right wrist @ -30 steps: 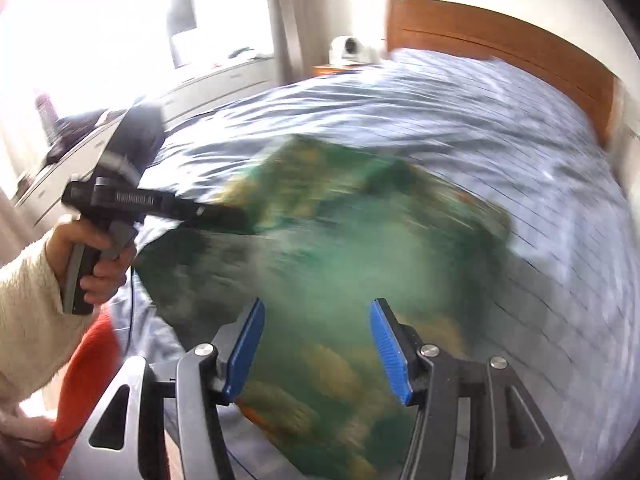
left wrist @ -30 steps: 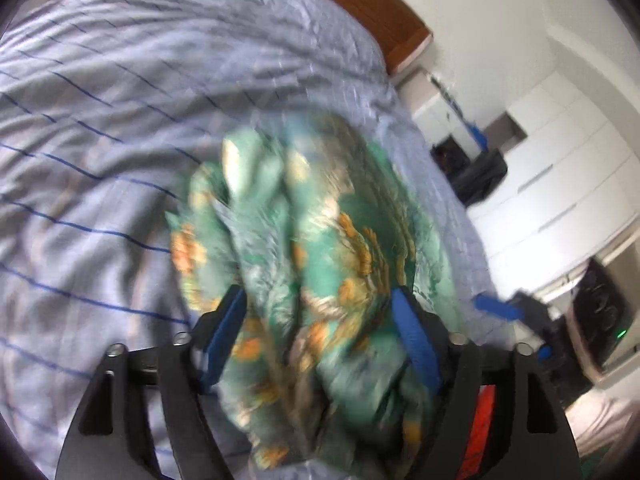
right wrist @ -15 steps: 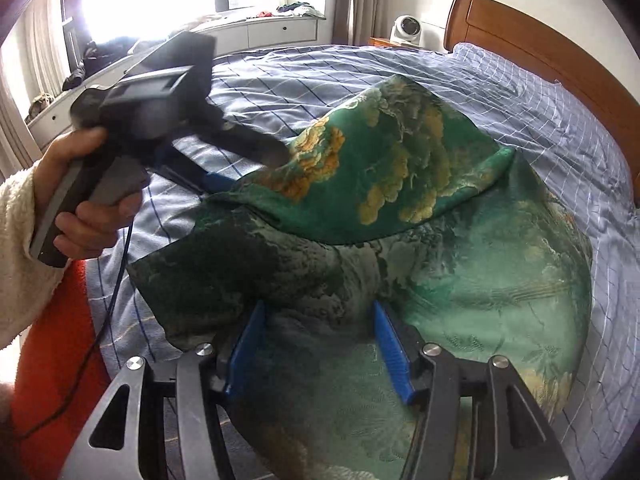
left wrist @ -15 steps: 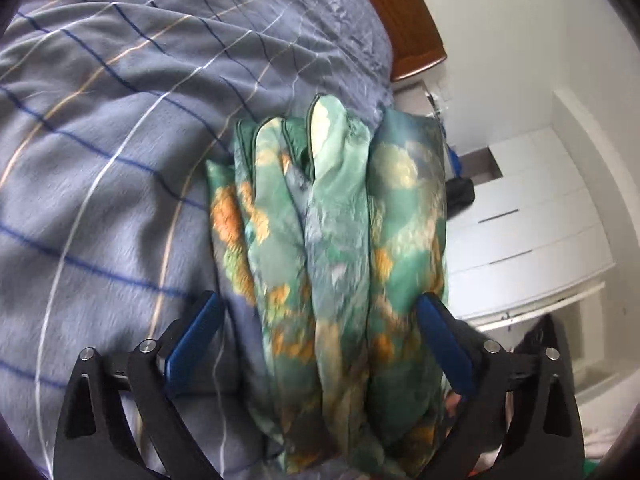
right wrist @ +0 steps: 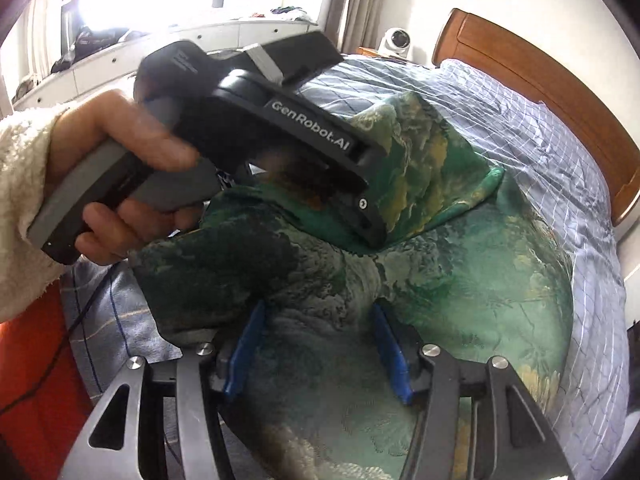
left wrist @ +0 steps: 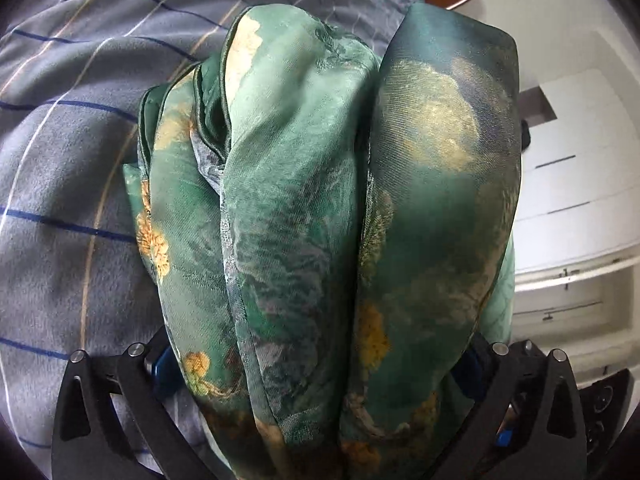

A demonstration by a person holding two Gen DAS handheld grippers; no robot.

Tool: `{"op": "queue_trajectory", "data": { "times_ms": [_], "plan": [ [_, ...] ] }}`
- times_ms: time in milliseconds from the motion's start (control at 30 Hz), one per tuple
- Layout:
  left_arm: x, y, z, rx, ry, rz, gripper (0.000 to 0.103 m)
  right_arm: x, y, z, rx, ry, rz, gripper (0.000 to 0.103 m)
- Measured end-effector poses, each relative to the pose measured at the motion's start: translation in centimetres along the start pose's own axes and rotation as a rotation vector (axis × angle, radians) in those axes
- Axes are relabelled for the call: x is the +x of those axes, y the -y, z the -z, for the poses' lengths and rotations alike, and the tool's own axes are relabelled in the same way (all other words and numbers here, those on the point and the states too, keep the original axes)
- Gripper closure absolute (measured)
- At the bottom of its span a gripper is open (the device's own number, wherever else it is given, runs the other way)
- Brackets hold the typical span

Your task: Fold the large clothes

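The green garment (left wrist: 304, 208), silky with gold and orange print, lies bunched in long folds on the bed. My left gripper (left wrist: 316, 368) straddles the bundle. Its jaws are opening wide, and the cloth lies between them and hides most of both blue pads. In the right wrist view the garment (right wrist: 460, 280) spreads over the bed, and a hand (right wrist: 120, 168) holds the left gripper pointing down into it. My right gripper (right wrist: 318, 350) is shut on a thick fold of the garment at its near edge.
A grey-blue checked bed cover (left wrist: 60, 200) lies under everything. The wooden headboard (right wrist: 560, 92) stands at the back right, with a small white device (right wrist: 396, 40) on a nightstand beside it. White drawers (left wrist: 572, 184) stand past the bed's edge. A red cloth (right wrist: 36, 360) shows at the lower left.
The left gripper's jaws have spread wider and it has come down closer over the bundled garment. In the right wrist view the left hand has moved nearer. The right gripper keeps its grip.
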State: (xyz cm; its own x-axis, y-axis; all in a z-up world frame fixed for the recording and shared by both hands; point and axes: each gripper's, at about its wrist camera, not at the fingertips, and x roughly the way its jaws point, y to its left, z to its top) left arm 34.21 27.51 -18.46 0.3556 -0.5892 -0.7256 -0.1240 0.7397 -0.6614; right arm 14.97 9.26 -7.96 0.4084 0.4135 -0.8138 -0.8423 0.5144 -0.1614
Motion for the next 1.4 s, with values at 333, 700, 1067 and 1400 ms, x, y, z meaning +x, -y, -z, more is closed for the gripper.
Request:
{"op": "queue_trajectory", "data": {
  "times_ms": [333,700,1067,1400],
  "plan": [
    [0.6,-0.5,-0.8,0.029,0.033,0.03,0.0,-3.3,2.3,0.1,0.163,0.022,-0.105,0.043],
    [-2.5,-2.4,3.3,0.031,0.071,0.07,0.0,-7.4,11.5,3.1,0.449,0.077,-0.149,0.039],
    [-8.1,-6.5,6.8,-0.074,0.089,0.221,0.001,0.4,5.3,-0.8,0.192,0.038,-0.195,0.039],
    [-5.0,-5.1,7.2,-0.045,0.045,0.106,0.0,-2.3,6.3,-0.3,0.25,0.043,-0.194,0.039]
  ]
}}
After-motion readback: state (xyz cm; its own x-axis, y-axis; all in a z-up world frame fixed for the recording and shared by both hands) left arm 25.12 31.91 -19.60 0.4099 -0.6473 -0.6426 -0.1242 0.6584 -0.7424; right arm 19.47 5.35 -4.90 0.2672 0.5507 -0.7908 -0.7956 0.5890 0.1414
